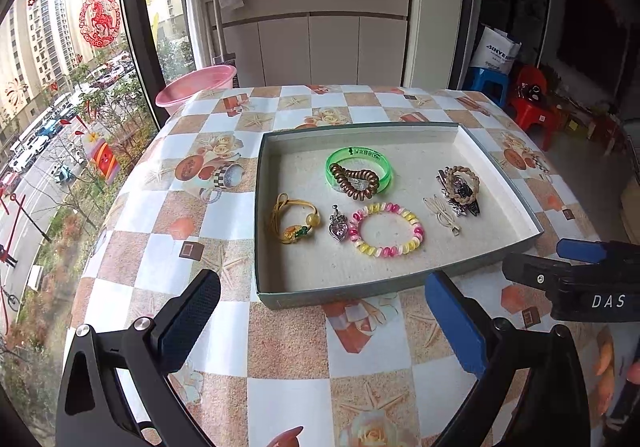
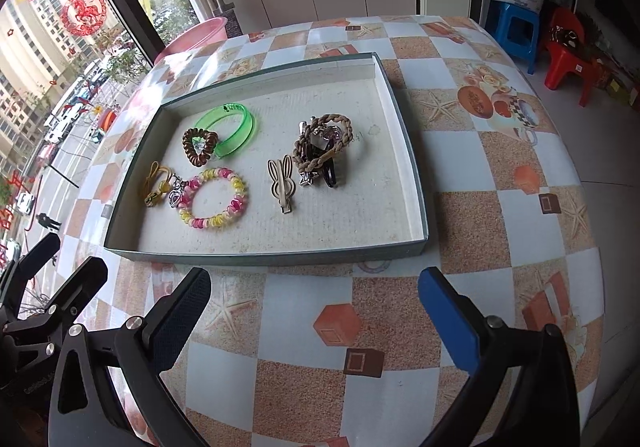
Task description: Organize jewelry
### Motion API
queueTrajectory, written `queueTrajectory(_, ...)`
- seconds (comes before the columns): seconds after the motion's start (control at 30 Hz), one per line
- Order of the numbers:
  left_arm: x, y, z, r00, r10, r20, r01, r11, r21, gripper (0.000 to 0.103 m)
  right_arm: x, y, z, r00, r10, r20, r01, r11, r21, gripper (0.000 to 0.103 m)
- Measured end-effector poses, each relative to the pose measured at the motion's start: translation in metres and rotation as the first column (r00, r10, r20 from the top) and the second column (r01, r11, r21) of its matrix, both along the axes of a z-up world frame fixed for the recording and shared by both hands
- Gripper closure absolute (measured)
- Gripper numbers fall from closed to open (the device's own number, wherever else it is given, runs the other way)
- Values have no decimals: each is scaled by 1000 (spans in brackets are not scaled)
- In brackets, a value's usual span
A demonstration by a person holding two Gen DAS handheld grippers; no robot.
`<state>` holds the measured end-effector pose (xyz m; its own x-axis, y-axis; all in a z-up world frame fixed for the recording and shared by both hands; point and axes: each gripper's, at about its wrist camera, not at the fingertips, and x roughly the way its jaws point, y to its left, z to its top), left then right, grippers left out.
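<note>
Right wrist: right gripper [image 2: 314, 313] agape, downtilted.

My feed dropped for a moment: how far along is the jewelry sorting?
Done, by the look of it: every piece in view lies in the tray: green bangle, brown coil tie, yellow cord bracelet, pendant, pink-yellow bracelet, rabbit clip, braided band on the dark clips. In hand: nothing; left gripper and right gripper are open over the tablecloth. Left: perhaps untangling that pile.
</note>
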<state>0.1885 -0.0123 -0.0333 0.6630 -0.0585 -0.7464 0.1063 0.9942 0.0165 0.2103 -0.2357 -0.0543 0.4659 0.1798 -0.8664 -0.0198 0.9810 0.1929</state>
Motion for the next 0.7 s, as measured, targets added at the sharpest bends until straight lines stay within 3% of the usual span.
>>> queueTrajectory(0.4, -45, 11, -16, 999, 28, -31, -29, 999, -31, 0, -43, 8, 2, 999, 1, 38, 0, 1000, -21, 0)
queueTrajectory(0.7, -80, 5, -18, 999, 35, 3, -35, 999, -12, 0, -78, 17, 5, 994, 16, 105, -10, 998, -61, 0)
